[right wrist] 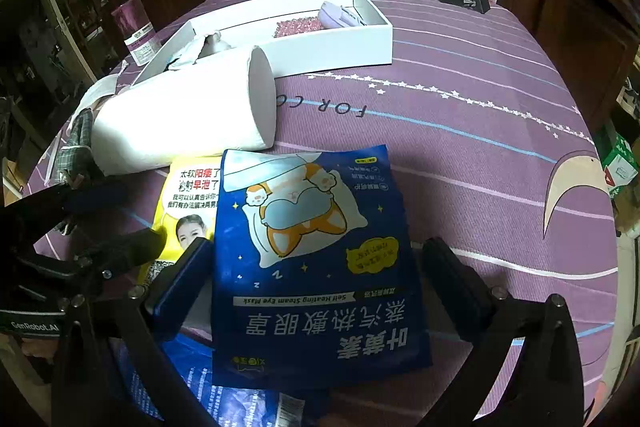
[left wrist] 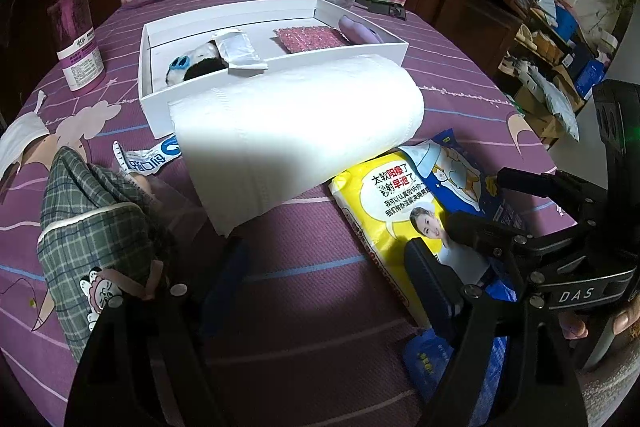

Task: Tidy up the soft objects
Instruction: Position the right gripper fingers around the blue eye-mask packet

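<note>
Paper towel roll lies flat, long axis along box.

A: paper roll covers the near wall of the white box; small sachet half tucked under the roll, print cut short.
B: same from the right wrist; blue eye-mask pouch overlaps the yellow pack, its right half hidden; second blue pack runs off the bottom edge, text too blurred to read.
A: plaid cloth partly behind the left gripper's finger.
</note>
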The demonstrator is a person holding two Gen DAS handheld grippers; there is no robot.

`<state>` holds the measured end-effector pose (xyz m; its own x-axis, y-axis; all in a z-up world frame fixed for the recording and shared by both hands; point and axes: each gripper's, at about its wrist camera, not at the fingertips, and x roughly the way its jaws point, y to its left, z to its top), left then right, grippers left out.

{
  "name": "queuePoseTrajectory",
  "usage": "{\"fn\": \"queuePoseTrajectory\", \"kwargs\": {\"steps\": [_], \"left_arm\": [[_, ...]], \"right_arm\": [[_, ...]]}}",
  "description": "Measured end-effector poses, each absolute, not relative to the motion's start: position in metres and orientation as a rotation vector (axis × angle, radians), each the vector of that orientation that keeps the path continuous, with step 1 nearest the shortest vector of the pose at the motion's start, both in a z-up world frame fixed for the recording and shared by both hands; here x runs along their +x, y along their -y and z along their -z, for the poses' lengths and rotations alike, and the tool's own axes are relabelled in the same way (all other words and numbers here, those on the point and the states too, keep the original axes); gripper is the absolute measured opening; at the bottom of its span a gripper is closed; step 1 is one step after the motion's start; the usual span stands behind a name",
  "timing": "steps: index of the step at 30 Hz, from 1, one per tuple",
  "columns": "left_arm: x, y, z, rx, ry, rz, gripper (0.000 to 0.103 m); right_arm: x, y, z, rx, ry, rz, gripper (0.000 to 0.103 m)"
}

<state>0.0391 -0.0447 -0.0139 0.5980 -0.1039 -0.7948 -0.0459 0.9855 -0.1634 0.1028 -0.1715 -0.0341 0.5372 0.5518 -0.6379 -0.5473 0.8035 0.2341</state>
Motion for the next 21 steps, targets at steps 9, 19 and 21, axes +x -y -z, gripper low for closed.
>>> {"fn": "queuePoseTrajectory", "kwargs": {"steps": [9, 19, 21], "left_arm": [[0.039, 0.045, 0.014, -0.175, -0.930, 0.034, 0.082], [0.039, 0.045, 0.014, -0.174, -0.930, 0.034, 0.082], [0.039, 0.044, 0.014, -0.172, -0.930, 0.037, 0.082]], "right_arm": [[0.102, 0.171, 0.035, -0.008, -0.760, -0.659, 0.103], [0.104, 0.189, 0.034, 0.028, -0.764, -0.601, 0.061], [0.106, 0.197, 0.034, 0.050, -0.761, -0.554, 0.043]]}}
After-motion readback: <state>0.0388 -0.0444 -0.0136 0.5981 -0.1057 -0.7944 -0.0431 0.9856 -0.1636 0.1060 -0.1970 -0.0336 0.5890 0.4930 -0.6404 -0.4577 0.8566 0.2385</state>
